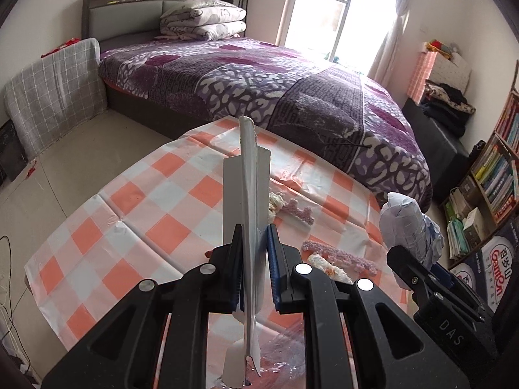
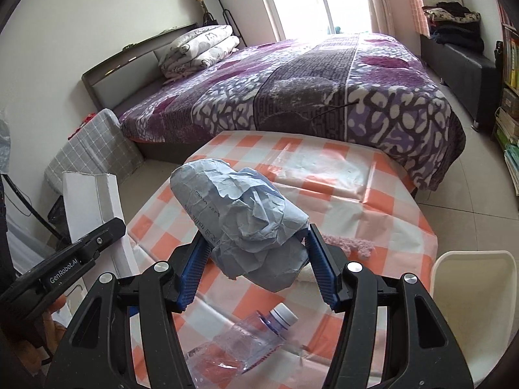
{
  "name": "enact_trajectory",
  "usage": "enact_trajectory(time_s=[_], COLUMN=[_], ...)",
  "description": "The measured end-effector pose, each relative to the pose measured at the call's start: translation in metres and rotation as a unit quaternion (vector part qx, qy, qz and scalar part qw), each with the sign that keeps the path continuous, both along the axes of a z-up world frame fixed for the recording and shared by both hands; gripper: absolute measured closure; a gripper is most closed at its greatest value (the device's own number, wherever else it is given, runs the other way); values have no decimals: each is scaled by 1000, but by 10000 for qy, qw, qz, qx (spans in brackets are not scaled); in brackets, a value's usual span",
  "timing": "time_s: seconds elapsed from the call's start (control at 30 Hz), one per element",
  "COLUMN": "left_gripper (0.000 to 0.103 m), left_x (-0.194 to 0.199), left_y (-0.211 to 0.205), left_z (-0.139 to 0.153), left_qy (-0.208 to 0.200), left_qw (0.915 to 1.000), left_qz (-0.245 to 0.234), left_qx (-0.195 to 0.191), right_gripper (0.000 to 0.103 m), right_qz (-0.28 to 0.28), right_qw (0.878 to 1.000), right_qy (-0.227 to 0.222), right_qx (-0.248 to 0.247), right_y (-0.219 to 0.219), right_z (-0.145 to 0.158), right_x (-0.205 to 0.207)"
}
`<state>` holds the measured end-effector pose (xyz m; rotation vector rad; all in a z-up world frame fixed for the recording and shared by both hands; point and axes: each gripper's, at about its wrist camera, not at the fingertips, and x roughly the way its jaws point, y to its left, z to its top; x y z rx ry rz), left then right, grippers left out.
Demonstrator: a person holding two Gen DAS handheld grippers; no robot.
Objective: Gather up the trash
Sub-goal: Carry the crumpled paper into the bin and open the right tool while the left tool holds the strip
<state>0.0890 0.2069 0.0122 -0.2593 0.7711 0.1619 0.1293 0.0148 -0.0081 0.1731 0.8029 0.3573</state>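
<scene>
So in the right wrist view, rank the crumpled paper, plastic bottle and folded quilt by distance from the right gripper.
1. Crumpled paper, held between the right gripper fingers.
2. Plastic bottle, lying on the table just below.
3. Folded quilt, at the bed's far left.

We see a bed [image 1: 292, 97] under a purple patterned blanket [image 2: 324, 90], folded quilts [image 1: 202, 19] at its headboard [image 1: 129, 3], a bright window [image 1: 327, 9] beyond, a bookshelf [image 1: 499, 168] at right, an orange-and-white checked tablecloth [image 2: 373, 207] in the foreground.

Bottle [image 2: 240, 340] base behind tool.
</scene>
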Motion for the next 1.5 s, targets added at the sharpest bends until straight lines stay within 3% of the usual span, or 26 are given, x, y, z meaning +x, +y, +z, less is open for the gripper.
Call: enact_trajectory(time_s=[0.53, 0.93, 1.0, 1.2, 1.5], left_gripper=[88, 88, 88, 88, 88], left_x=[2, 6, 7, 7, 6], left_y=[-101, -162, -173, -204, -252], left_z=[-15, -27, -29, -35, -39], left_qy=[-20, 67, 90, 203, 329], left_qw=[9941, 9857, 9837, 9776, 9677], left_qz=[-1025, -1671, -1788, -2095, -2494], left_qx=[342, 217, 176, 58, -147], right_gripper=[47, 43, 42, 18, 15], right_qz=[-1321, -2674, -2838, -3193, -3447], right_qw=[9911, 9604, 9550, 9436, 9362], right_qy=[168, 782, 860, 871, 679], right_qx=[-4, -96, -93, 14, 114], right_y=[-124, -226, -240, -276, -311], right_z=[8, -6, -9, -8, 5], right_x=[-8, -11, -14, -25, -39])
